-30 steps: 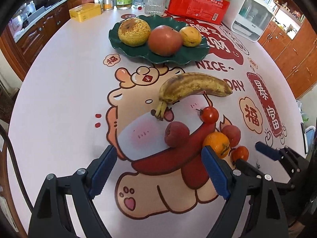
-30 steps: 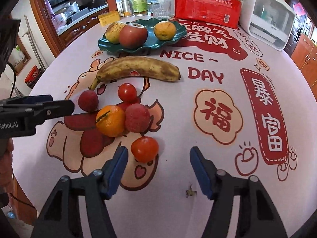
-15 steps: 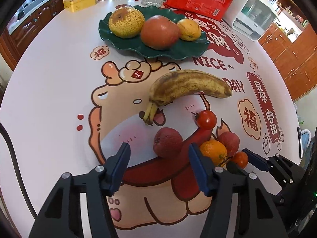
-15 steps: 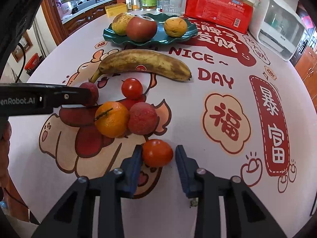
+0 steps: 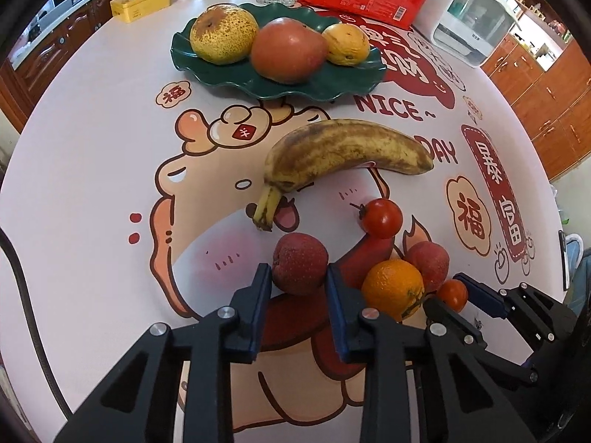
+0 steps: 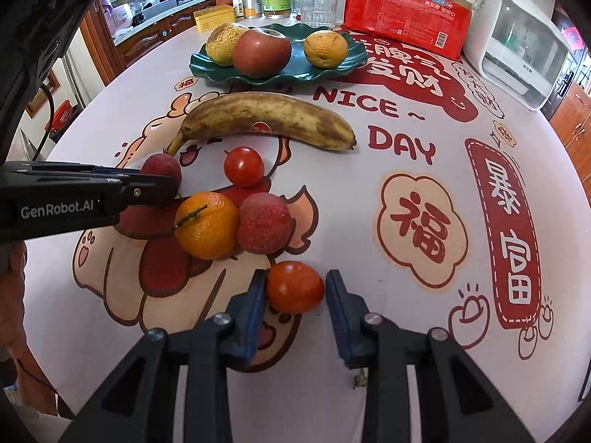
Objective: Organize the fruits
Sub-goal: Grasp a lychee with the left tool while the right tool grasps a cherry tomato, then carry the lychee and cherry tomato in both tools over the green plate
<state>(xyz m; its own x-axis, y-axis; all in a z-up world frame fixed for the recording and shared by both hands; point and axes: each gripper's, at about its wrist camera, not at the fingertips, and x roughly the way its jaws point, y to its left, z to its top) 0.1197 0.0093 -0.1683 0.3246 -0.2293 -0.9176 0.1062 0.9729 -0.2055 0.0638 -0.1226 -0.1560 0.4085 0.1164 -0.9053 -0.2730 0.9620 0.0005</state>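
L tool (image 5: 299, 286): blue pads clamped on both sides of a red lychee (image 5: 300, 263), fruit sitting on the counter (image 5: 92, 140) near the banana's stem end.
R tool (image 6: 295, 293): fingers narrowed around a small orange-red tomato (image 6: 294, 287); L pad touching it, slim gap shows at the R pad, so cannot tell if it's gripped. Tomato rests on the counter, nearest fruit in R wrist view.
Loose pile: tangerine (image 6: 206, 224) w/ stem twig, touching a 2nd lychee (image 6: 263, 222) on its R; cherry tomato (image 6: 243, 166) just beyond them, apart from both.
Banana (image 6: 266, 120): brown-speckled, lying crosswise betw. the pile and the plate, stem pointing L.
Plate (image 6: 325, 72): dark green, wavy rim, far side of counter; holds a spotted pear (image 6: 221, 42) at L, red apple (image 6: 261, 52) mid, wrinkled orange (image 6: 325, 49) at R.
Counter cover: pale cloth w/ cartoon print, "NICE DAY" text, red panels.
Far edge: red packet of paper cups (image 6: 406, 13), yellow tin (image 6: 214, 17), glass (image 6: 319, 9), bottles, white appliance (image 6: 517, 40) far R.
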